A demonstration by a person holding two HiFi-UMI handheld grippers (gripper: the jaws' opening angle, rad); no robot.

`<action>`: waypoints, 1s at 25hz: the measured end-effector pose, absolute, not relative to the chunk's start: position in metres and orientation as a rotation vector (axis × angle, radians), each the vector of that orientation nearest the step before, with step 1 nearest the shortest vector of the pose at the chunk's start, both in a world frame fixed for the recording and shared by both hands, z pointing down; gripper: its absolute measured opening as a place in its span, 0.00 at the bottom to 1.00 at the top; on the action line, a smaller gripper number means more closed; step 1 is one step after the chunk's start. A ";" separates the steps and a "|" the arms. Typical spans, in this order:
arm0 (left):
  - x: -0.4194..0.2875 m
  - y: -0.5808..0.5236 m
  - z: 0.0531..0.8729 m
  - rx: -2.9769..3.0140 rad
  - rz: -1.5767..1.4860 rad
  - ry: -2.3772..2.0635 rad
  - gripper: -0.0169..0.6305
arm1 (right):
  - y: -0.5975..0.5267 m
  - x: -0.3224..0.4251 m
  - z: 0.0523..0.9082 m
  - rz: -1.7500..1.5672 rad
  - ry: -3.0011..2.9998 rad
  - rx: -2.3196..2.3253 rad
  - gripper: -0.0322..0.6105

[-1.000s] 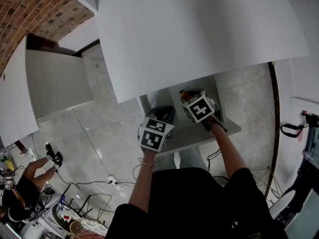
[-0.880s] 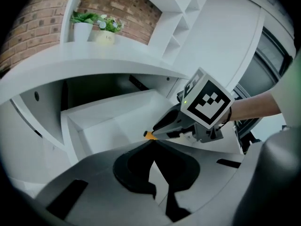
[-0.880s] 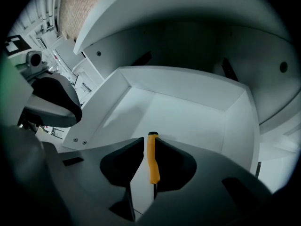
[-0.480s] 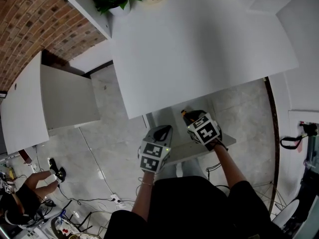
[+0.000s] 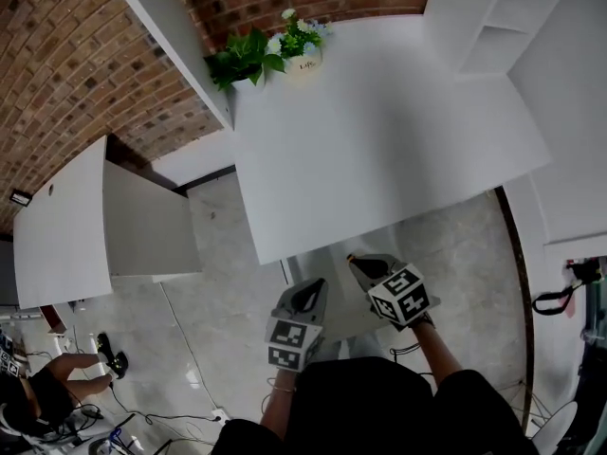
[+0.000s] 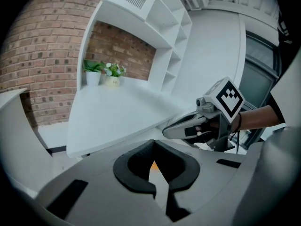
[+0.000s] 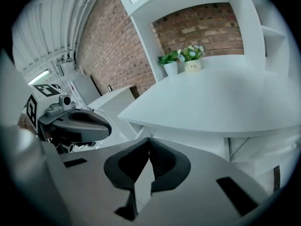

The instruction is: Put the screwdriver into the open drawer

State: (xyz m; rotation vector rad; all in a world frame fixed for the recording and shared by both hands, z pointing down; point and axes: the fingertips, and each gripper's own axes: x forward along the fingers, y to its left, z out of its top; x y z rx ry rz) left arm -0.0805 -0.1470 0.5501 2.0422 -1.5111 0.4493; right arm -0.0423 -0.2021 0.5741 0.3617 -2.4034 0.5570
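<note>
The open drawer [image 5: 338, 292] shows as a pale strip under the white desk's front edge, between my two grippers. A small orange speck, perhaps the screwdriver [image 5: 349, 256], lies at the desk's edge just ahead of the right gripper [image 5: 360, 265]; most of it is hidden. The right gripper [image 7: 149, 139] is shut, with nothing between its pads. My left gripper [image 5: 307, 294] hangs beside it, and the left gripper [image 6: 152, 144] has its tips together; a thin orange sliver shows through the slit behind them, and I cannot tell what it is. Each gripper appears in the other's view: right gripper [image 6: 184, 126], left gripper [image 7: 77, 122].
The white desk top [image 5: 379, 131] fills the middle, with potted plants [image 5: 270, 50] at its back against a brick wall [image 5: 66, 74]. White shelves [image 5: 493, 17] stand at the right. A second white desk [image 5: 57, 226] is at the left. A person [image 5: 38, 387] sits on the floor.
Both grippers have lifted away from the drawer and now sit lower in the head view, which has tilted up to take in the plants and brick wall. The red-handled tool is no longer at the right jaws.
</note>
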 end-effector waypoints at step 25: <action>-0.116 -0.152 0.411 2.158 0.199 -1.895 0.04 | -0.224 -0.023 0.402 0.575 -2.857 0.546 0.07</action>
